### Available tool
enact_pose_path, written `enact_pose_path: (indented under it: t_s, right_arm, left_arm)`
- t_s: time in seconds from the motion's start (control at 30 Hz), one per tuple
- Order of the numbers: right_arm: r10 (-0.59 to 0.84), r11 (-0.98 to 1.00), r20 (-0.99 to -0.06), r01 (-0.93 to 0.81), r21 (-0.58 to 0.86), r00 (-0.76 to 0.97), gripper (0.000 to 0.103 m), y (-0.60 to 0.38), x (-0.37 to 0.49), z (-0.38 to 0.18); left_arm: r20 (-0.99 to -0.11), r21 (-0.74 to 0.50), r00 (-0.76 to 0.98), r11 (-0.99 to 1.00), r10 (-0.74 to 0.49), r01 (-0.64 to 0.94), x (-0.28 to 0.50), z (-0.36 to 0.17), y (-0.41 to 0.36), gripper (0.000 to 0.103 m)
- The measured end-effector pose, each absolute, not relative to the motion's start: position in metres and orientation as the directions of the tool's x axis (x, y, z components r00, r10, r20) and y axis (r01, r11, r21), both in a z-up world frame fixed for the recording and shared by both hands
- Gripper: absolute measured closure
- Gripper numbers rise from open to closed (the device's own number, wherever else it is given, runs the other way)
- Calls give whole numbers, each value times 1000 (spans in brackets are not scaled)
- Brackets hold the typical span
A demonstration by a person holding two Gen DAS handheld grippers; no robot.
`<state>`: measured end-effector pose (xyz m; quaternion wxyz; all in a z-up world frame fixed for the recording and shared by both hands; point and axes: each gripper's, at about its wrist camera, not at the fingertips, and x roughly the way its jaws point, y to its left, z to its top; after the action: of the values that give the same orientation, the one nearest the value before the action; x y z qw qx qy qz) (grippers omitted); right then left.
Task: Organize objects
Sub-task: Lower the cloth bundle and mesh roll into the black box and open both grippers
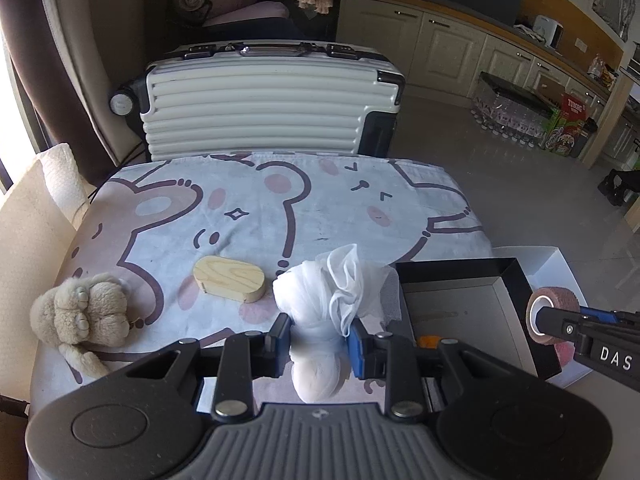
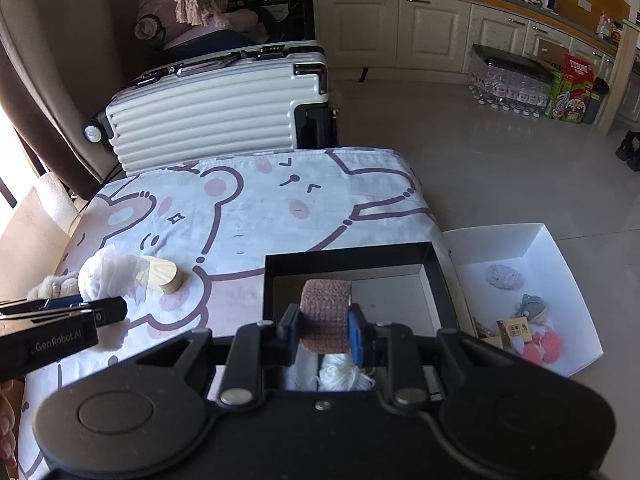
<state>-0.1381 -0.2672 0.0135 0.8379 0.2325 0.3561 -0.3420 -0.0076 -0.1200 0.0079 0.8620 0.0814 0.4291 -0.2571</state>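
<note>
My left gripper [image 1: 319,344] is shut on a white gauze bundle [image 1: 332,300], held above the bear-print tablecloth [image 1: 240,208] just left of the black box [image 1: 460,304]. My right gripper [image 2: 324,330] is shut on a brown bandage roll [image 2: 325,312] and holds it over the open black box [image 2: 360,276]. The roll also shows in the left wrist view [image 1: 550,312]. A wooden oval block [image 1: 230,283] and a beige plush toy [image 1: 80,312] lie on the cloth to the left. White yarn [image 2: 344,376] lies in the box's near end.
A white tray [image 2: 536,264] to the right of the table holds several small items. A white ribbed suitcase [image 1: 264,100] stands behind the table. Cabinets [image 2: 400,28] and a pack of bottles [image 2: 508,84] are at the back right, across an open tiled floor.
</note>
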Motion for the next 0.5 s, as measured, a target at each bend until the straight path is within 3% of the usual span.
enact_pose_path:
  t_s: [0.5]
  right_arm:
    - [-423,616,-768,774,145,481,78,-292,-167,1]
  left_arm:
    - [-787,-138,444,823,-429,551,-14,-3,-156,72]
